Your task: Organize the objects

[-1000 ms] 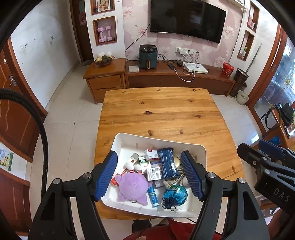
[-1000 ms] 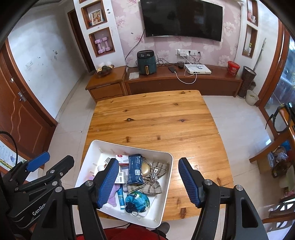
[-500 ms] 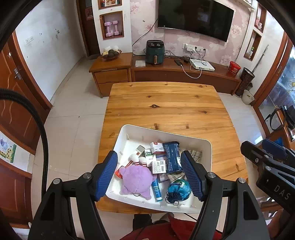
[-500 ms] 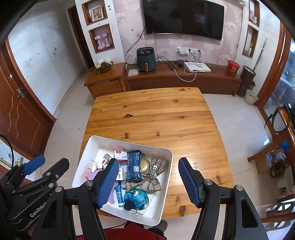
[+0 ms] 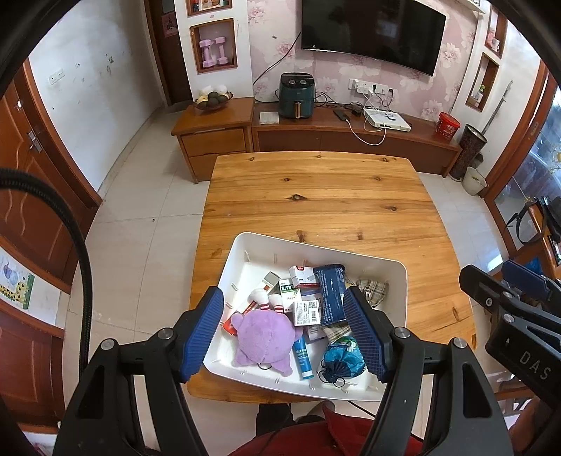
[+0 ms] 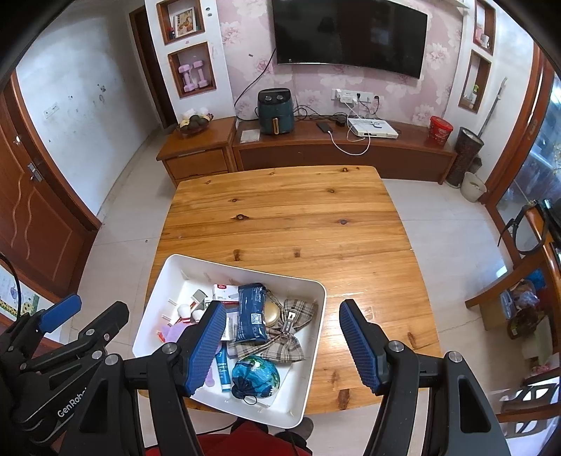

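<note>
Both your grippers have pulled up and back over the last second; the white plastic bin (image 5: pixel 392 277) now sits smaller and lower in each view, and more of the room shows.

Bin rests at the near edge of the square wooden table (image 5: pixel 315 196), toward 6 o'clock, its near rim overhanging slightly. Contents jumbled: purple plush toy (image 5: pixel 263 336) at 7 o'clock of the bin, white bowling-pin toys (image 5: pixel 266 301) just beyond it, small white medicine boxes (image 5: pixel 301 301) mid-bin, dark blue soft pouch (image 5: pixel 329 291) standing lengthwise beside them, plaid fabric bow (image 6: pixel 287 326) toward 3 o'clock, blue tube (image 5: pixel 303 357) and teal drawstring bag (image 5: pixel 342 357) along the near wall. A round gold compact (image 6: pixel 271 310) lies between pouch and bow.

Your left gripper (image 5: pixel 284 336) hovers above the bin, blue ribbed pads (image 5: pixel 207 329) wide apart, holding nothing. Your right gripper (image 6: pixel 280 347) hangs over the bin's right rim and bare table, pads (image 6: pixel 357 347) equally spread, empty.

Beyond the table at 12 o'clock: low wooden TV cabinet (image 5: pixel 350 133) carrying a dark green air fryer (image 5: pixel 296 94); wall-mounted black television (image 5: pixel 371 31) above.
</note>
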`<state>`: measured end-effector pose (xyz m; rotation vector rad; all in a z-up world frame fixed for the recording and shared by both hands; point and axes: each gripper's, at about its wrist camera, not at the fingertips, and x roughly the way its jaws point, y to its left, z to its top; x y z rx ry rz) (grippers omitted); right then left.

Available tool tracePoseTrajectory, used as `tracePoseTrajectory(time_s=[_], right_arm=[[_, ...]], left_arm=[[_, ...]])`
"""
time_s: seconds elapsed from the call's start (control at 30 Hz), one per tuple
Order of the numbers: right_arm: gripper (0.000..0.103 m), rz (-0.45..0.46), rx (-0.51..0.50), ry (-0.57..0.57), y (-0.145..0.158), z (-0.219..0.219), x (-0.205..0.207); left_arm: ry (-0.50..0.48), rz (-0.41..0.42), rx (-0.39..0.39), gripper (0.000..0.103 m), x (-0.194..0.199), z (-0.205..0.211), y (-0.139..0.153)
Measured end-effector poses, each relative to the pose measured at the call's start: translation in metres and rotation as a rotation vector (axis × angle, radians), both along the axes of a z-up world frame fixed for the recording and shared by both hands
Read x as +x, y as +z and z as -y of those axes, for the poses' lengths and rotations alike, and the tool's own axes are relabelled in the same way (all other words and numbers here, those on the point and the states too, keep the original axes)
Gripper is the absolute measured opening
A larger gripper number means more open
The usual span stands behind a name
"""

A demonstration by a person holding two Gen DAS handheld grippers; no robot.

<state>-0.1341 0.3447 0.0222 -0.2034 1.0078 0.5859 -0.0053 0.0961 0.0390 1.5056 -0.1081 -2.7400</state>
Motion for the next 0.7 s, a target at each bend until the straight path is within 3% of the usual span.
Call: tracePoseTrajectory(time_s=[0.7], right_arm=[[0.068,0.003,-0.005,-0.008,-0.0043,0.0009,0.0011]], left_arm=[[-0.001,0.003,-0.002,0.074,-0.003,0.0024,0.0]])
